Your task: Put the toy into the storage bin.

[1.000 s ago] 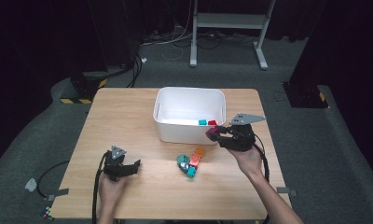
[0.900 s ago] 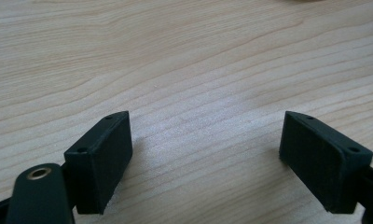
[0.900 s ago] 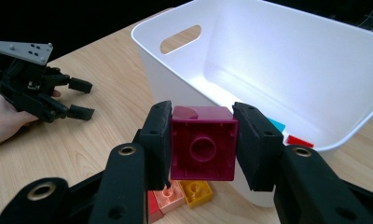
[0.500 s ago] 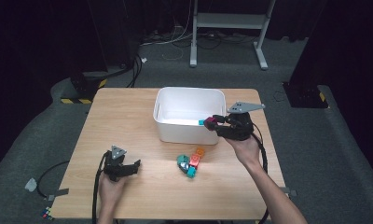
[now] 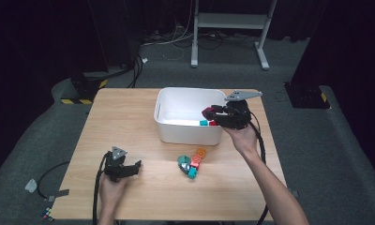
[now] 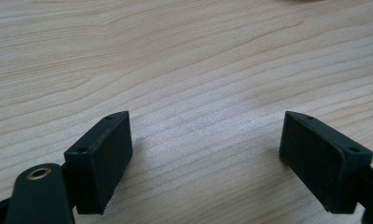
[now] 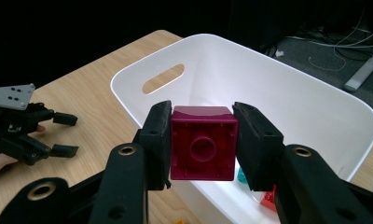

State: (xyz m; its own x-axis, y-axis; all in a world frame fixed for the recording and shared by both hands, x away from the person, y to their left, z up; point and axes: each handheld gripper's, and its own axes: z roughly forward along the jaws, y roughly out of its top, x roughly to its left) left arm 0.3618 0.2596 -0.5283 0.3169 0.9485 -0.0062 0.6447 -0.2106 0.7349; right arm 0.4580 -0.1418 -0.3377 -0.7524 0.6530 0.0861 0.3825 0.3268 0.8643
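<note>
A light wooden desk (image 5: pixel 129 122) holds a white rectangular plastic bin (image 5: pixel 169 133) near its far edge. The right gripper (image 5: pixel 209 113), held in a person's hand, hovers over the bin's right end, its jaws clamped on a dark magenta plastic building block (image 7: pixel 203 148) hanging above the bin's open interior. Inside the bin lie a teal block (image 5: pixel 203 123) and a red block (image 5: pixel 212 123). In front of the bin, a small cluster of orange, red and teal blocks (image 5: pixel 192 162) sits on the desk. The left gripper (image 5: pixel 138 167) rests low at the near left of the desk, its jaws apart, with bare wood between them.
</note>
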